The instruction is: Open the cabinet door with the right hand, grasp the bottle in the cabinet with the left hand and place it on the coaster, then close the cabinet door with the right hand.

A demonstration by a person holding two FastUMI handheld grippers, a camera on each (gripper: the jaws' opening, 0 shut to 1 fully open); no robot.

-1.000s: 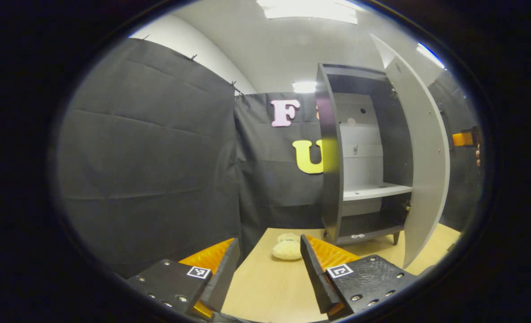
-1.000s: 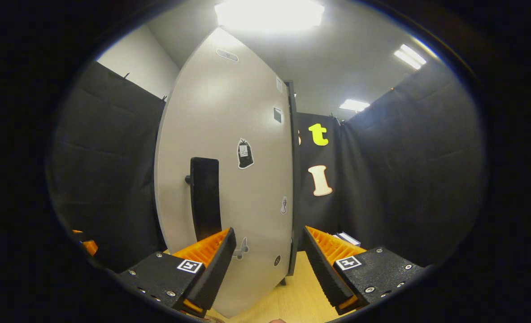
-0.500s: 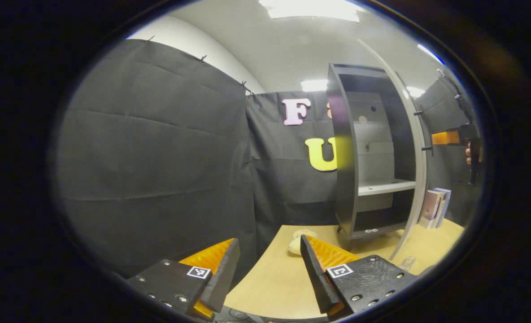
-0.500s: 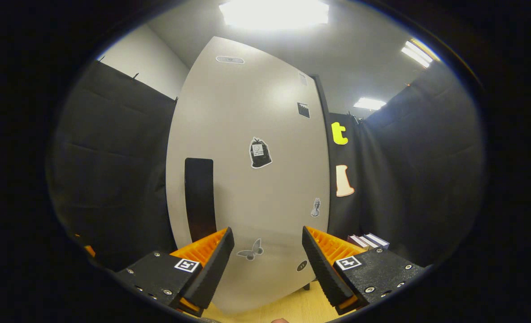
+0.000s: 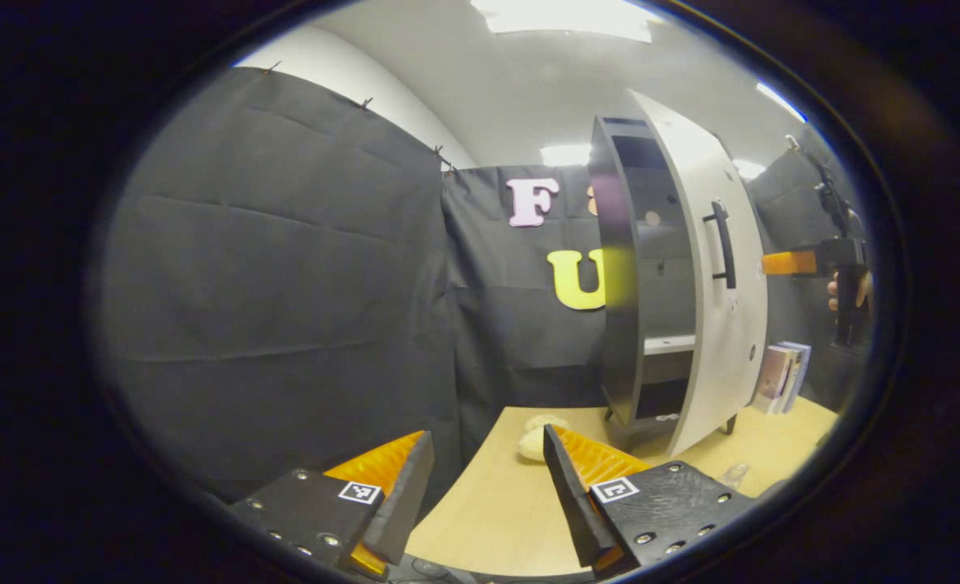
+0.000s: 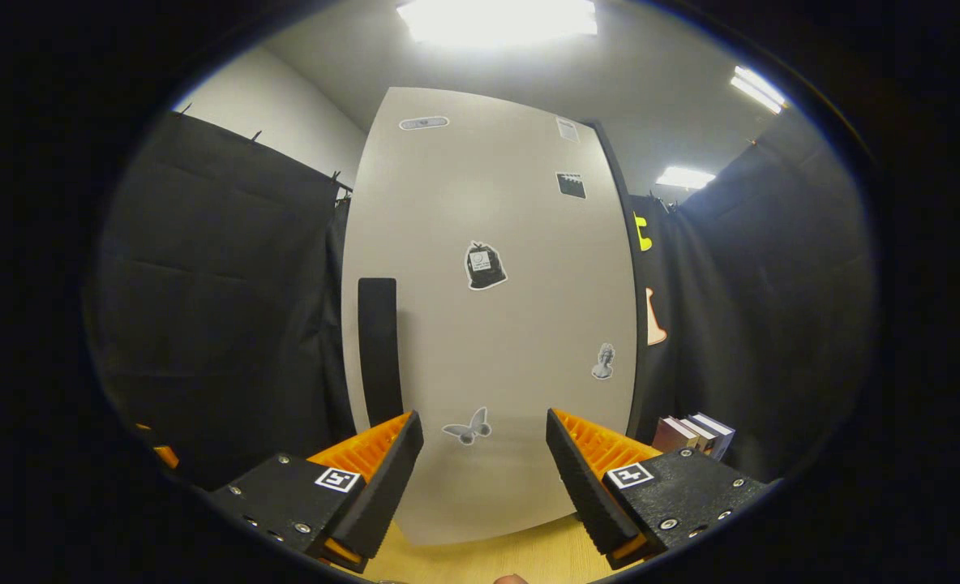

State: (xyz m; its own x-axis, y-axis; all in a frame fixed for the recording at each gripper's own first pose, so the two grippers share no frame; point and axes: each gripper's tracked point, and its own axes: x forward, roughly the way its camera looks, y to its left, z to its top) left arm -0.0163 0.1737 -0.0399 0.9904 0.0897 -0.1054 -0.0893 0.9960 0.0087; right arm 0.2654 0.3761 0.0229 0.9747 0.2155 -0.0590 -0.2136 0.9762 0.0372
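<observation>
**Door Closure: Risks and Orientation**

We see the cabinet door (image 5: 719, 284) ajar, right of the cabinet (image 5: 619, 276), long axis upright, its handle (image 6: 379, 349) vertical. Both the right hand-held gripper (image 6: 484, 478) and the left hand-held gripper (image 5: 488, 495) have fingers apart, empty. A weak push may leave the door ajar; a hard one could jolt the cabinet on the counter (image 5: 496, 519).
</observation>
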